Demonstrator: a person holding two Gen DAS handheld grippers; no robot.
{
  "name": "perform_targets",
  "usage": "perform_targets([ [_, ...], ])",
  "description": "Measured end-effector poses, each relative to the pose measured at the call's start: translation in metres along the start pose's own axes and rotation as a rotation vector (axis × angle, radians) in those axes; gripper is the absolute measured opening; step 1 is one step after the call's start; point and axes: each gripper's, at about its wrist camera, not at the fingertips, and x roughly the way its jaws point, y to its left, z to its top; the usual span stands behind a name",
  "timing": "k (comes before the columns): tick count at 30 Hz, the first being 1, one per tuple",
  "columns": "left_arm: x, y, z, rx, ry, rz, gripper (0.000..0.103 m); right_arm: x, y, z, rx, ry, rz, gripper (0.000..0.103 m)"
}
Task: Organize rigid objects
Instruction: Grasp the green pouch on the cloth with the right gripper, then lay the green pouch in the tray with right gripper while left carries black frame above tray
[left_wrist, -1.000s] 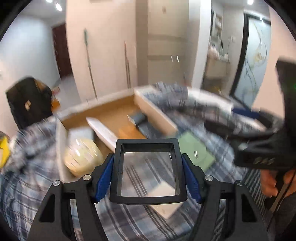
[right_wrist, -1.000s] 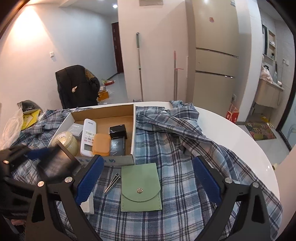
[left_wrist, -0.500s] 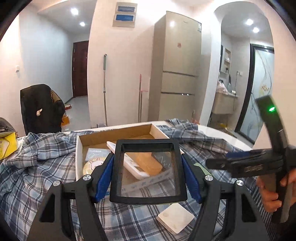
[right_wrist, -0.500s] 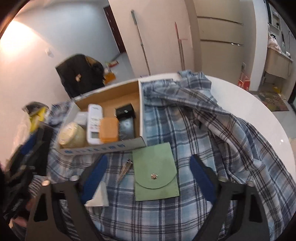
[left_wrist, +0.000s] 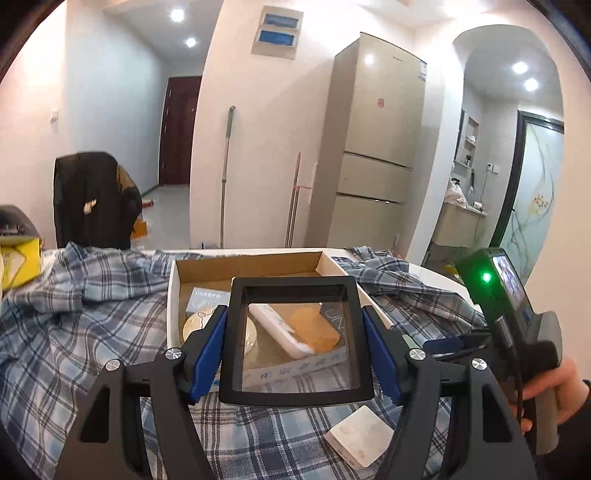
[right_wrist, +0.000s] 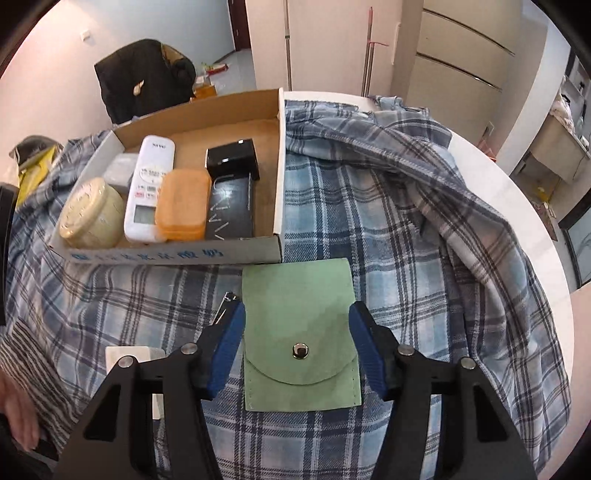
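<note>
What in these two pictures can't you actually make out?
Left wrist view: the black-framed lens covers much of the cardboard box's contents.
Right wrist view: a pale packet sits mostly hidden behind the jar and remote.
Right wrist view: blue print on the box front is too blurred to read.

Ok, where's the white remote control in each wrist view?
Left wrist: the white remote control shows through the black-framed lens, lying diagonally in the cardboard box.
Right wrist: upper left, remote control in the box, beside the orange case.
Shared landmark: the orange case.
</note>
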Motion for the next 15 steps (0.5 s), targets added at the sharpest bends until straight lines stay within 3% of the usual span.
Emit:
perform_targets([
  [15,0.005,0.001,-0.001,-0.023,0.021,-0.007,0.072,0.014,0.006,0.002,-0.064,0.019,-0.044,0.07],
])
